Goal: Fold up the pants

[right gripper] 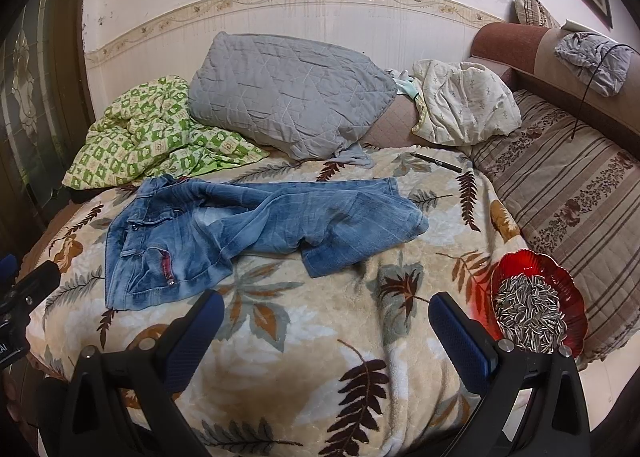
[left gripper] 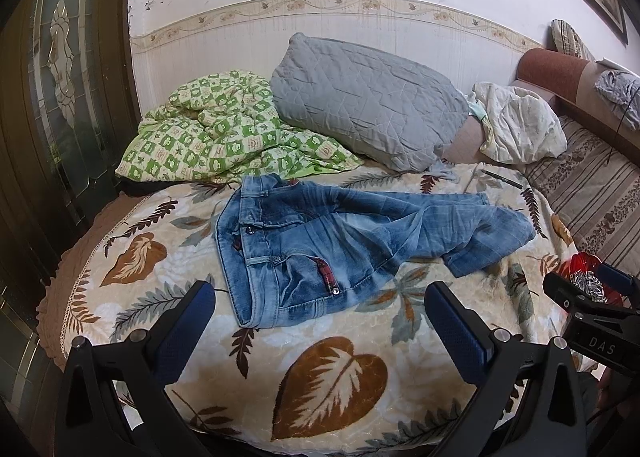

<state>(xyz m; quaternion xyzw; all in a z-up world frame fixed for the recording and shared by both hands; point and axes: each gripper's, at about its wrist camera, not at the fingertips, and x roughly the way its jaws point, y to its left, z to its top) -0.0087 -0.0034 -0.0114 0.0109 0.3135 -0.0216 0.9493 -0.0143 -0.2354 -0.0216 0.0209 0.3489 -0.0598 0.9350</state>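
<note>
Blue jeans [left gripper: 340, 241] lie unfolded on the bed's leaf-print blanket [left gripper: 332, 373], roughly mid-bed. Waistband toward the left, button side up, legs running off to the right. Legs overlap and are rumpled; the nearer leg ends in a turned hem [right gripper: 332, 261] toward the front right. Red trim shows at a front pocket [left gripper: 328, 275].

Left tongs [left gripper: 320, 309] spread wide, nothing between the blue pads, hovering above the blanket just short of the waistband's near edge. Right tongs [right gripper: 326, 317] likewise spread and empty, over bare blanket near the leg hem, not touching the denim. Each tool's body shows at the edge of the other's view.

Behind the jeans: green checked quilt [left gripper: 224, 129] bunched at the back left, grey quilted pillow [left gripper: 368, 97] leaning against the wall, pale crumpled cloth [left gripper: 520, 121] to its right. A dark pen [right gripper: 438, 162] lies on the blanket past the leg ends. Red glass dish [right gripper: 556, 269] of sunflower seeds [right gripper: 528, 313] sits at the blanket's right edge, just beside the right tongs. Striped floral cover [right gripper: 568, 197] further right.
</note>
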